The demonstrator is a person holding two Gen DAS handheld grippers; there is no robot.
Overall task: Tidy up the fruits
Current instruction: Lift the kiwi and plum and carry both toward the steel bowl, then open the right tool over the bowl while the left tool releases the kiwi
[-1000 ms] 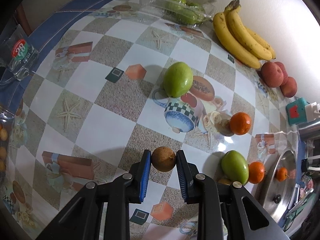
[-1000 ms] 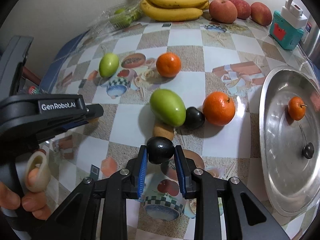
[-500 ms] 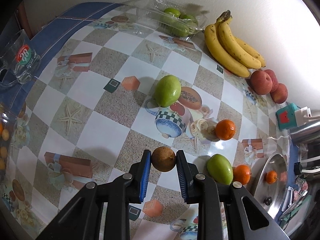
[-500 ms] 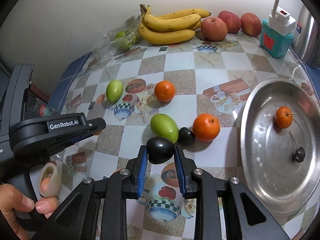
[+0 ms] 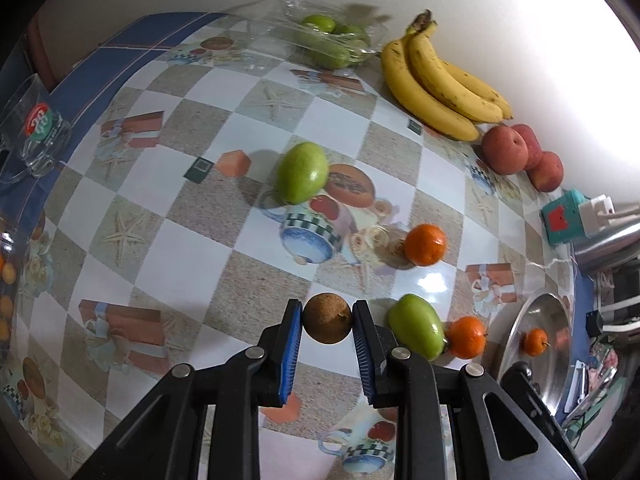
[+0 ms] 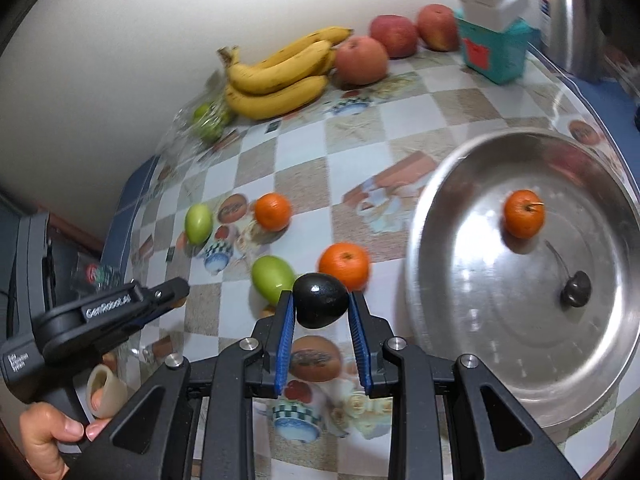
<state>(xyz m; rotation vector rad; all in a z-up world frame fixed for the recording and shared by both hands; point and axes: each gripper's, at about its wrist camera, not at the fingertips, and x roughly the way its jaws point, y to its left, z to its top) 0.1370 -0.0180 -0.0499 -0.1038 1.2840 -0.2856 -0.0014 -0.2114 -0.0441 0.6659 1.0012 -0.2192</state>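
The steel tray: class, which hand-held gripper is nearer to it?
Right. The right hand-held gripper, shut on a black fruit, sits just beside the steel tray. The left hand-held gripper, holding a brown fruit, is farther off, across the loose fruit.

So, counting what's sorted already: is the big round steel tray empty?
Not empty. The round steel tray holds a small orange and a small dark stemmed fruit.

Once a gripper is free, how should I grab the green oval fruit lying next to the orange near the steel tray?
Grip the green oval fruit across its narrow middle, coming from above with the fingers on its two long flanks. It lies on its side, and the orange and steel tray crowd one end, so the flanks look freer.
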